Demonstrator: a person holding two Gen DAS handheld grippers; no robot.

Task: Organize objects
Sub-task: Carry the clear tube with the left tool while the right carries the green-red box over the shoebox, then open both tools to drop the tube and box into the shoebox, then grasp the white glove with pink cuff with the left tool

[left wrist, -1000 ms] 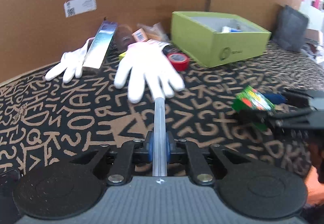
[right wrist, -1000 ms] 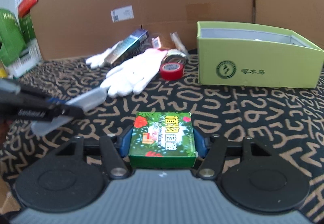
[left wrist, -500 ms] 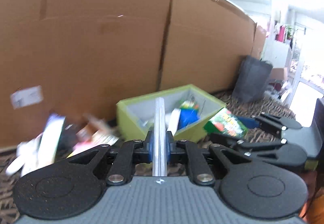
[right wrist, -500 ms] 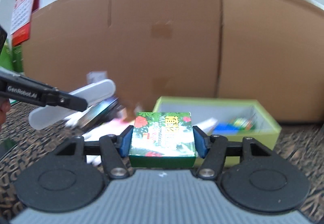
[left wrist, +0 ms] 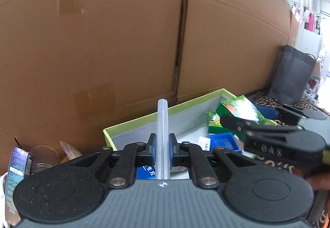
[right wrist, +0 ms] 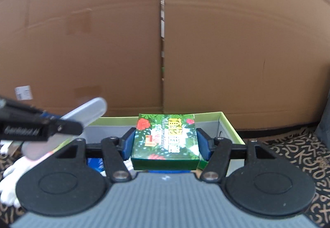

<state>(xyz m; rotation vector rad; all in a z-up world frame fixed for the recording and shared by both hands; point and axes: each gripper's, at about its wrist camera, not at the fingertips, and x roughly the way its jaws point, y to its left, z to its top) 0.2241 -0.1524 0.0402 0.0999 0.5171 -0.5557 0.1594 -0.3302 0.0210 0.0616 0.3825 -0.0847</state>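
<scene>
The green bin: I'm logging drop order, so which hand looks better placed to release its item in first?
Right, probably. The right gripper holds the floral box over the green bin; the left gripper's clear tube sits nearer the bin's corner.

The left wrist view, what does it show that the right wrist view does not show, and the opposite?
Only the left wrist view shows the blue tray and a second green packet lying inside the lime-green box, also a dark bag at the far right. Only the right wrist view shows the white glove on the patterned cloth and a white label on the cardboard. Both show the left gripper shut on the clear plastic case, the right gripper shut on the green floral carton, the box and the cardboard wall.
</scene>
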